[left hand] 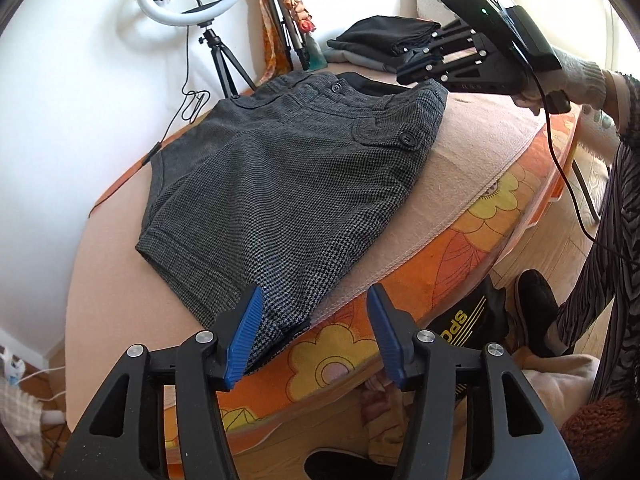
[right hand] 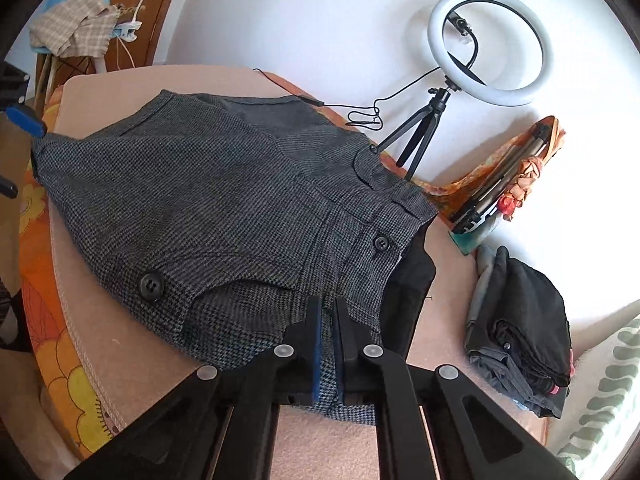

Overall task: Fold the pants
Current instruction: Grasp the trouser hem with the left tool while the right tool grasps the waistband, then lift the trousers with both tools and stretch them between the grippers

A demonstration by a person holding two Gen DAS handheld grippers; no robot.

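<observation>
Right claw (right hand: 328,312) is clenched on the waistband edge of the grey checked pants (right hand: 224,200). Left claw (left hand: 314,316) stands released, its blue pads astride the near leg hem without pressing it. The pants lie flat on the pink-covered table (left hand: 472,160). No containers in view. A stack of folded dark clothes (right hand: 524,332) sits beside the waistband; a ring light (right hand: 490,46) on a tripod stands behind, clear of the claws.
</observation>
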